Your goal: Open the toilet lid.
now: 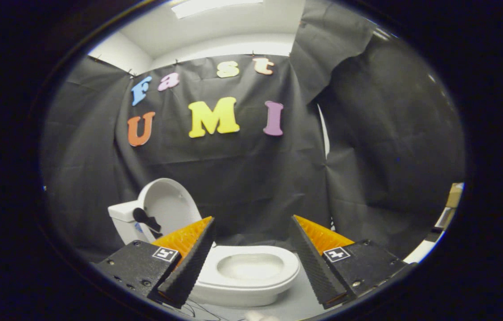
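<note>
At the far left the toilet's small white tank (121, 213) stands against the black cloth wall (242, 178), and the toilet lid (172, 206) is already tipped up, leaning back toward the tank with its pale underside facing out. A dark handle-like piece (145, 219) is fixed low on the lid, near the tank; I would guess it is there to give fingers something to catch. With the lid standing as it does, the opening looks done, or very nearly.

Moving right, the gripper (251, 254) hangs above the bowl with its fingers (189, 263) spread wide, pinching nothing. Between them lies the open seat and bowl (251, 267), white and bare, sitting on a light grey floor (296, 303). The lid sits beyond and left of the left finger, apart from it. That wide spread suggests the tool is clear of the lid and free to draw away.

To the right the cloth hangs in loose folds, with a pale slit (324, 129) where two sheets meet. At the far right some light-coloured clutter (449, 209) peeks past the cloth's edge, too small to name. Nothing stands between the fingers and the toilet.
</note>
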Tool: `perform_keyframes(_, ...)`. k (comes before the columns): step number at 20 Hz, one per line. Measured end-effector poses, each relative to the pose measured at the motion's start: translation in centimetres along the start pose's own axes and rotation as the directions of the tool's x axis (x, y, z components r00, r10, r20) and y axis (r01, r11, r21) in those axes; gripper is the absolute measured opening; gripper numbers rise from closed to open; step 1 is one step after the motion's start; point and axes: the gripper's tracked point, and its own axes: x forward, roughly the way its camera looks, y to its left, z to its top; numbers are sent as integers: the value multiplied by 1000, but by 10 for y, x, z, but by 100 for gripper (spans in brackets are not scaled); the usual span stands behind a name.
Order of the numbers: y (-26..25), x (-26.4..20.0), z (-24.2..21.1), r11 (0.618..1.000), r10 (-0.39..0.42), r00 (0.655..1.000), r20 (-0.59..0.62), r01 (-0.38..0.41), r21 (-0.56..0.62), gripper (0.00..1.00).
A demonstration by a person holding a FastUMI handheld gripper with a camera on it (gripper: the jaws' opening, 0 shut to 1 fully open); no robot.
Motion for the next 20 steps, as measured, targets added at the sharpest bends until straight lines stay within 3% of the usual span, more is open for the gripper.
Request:
perform_keyframes(4, -37, 12, -27, 996, -60, 997, -38, 57, -67, 100)
perform_keyframes(20, -25, 28, -49, 996, 10, 996, -91, -18, -83, 100)
